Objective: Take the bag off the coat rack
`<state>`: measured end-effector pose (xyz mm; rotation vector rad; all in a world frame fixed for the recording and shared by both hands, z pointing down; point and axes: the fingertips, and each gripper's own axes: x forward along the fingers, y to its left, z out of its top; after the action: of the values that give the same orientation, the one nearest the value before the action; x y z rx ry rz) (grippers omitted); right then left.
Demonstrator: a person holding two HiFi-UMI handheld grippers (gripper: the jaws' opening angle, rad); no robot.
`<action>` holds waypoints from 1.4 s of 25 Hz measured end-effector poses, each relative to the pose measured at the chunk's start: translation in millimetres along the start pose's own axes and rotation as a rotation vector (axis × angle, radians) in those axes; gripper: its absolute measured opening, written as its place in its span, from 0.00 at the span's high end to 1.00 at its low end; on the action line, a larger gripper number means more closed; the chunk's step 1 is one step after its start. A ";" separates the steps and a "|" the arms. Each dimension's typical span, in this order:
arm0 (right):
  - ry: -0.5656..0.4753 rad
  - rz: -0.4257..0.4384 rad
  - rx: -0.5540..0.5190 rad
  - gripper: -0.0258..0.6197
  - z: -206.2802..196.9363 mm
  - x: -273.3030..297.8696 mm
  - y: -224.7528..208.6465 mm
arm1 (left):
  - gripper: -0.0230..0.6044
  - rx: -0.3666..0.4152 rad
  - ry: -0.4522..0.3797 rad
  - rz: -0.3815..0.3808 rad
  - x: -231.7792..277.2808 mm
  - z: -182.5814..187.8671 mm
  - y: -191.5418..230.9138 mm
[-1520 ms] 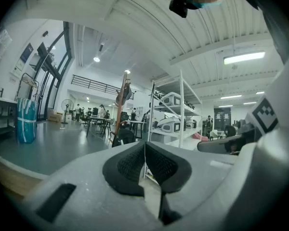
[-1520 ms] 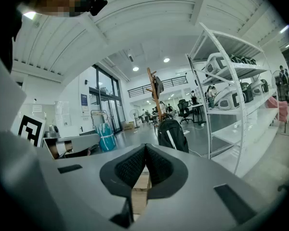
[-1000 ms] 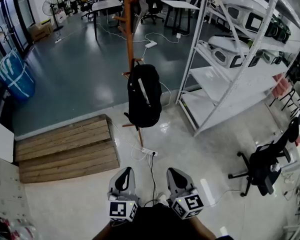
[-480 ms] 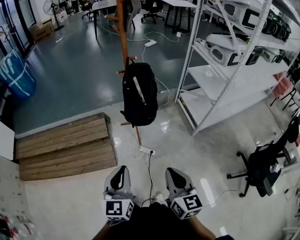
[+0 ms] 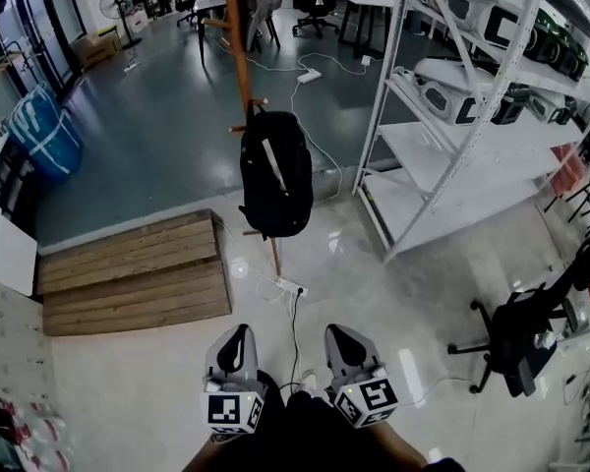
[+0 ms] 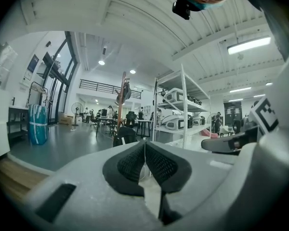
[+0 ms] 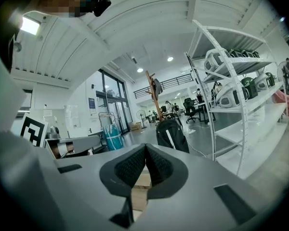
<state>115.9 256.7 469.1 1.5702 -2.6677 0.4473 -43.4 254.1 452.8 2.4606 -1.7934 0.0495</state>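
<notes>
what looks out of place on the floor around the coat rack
A white power strip lies loose at the foot of the coat rack, its cord trailing across the floor toward the person; a possible trip hazard. The bag hangs normally.

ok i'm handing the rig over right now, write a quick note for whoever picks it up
Left gripper: shut, empty.
Right gripper: shut, empty. Both are held low, side by side, pointing toward the rack.
Black bag hangs on a low peg of the wooden coat rack, beyond the power strip and well short of either gripper.
Done: nothing, the bag is untouched.
Left: walk up, open the jaws, grip the bag near its top, lift it clear of the peg.
</notes>
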 end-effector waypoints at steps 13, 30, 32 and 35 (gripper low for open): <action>0.016 0.015 0.025 0.94 -10.3 14.6 -14.3 | 0.93 -0.013 0.027 0.019 15.1 -17.2 -2.5; 0.026 -0.029 0.014 0.94 16.3 121.7 -38.6 | 0.93 -0.029 0.019 -0.056 129.8 -4.1 51.7; 0.028 -0.035 0.012 0.94 20.6 142.6 -40.9 | 0.93 -0.033 0.018 -0.068 147.5 -2.2 63.9; 0.029 -0.040 0.005 0.94 27.5 173.0 -41.8 | 0.93 -0.043 0.021 -0.077 171.9 1.0 83.1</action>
<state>69.6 82.9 479.5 1.6024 -2.6105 0.4723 -69.6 65.8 470.9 2.4879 -1.6717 0.0305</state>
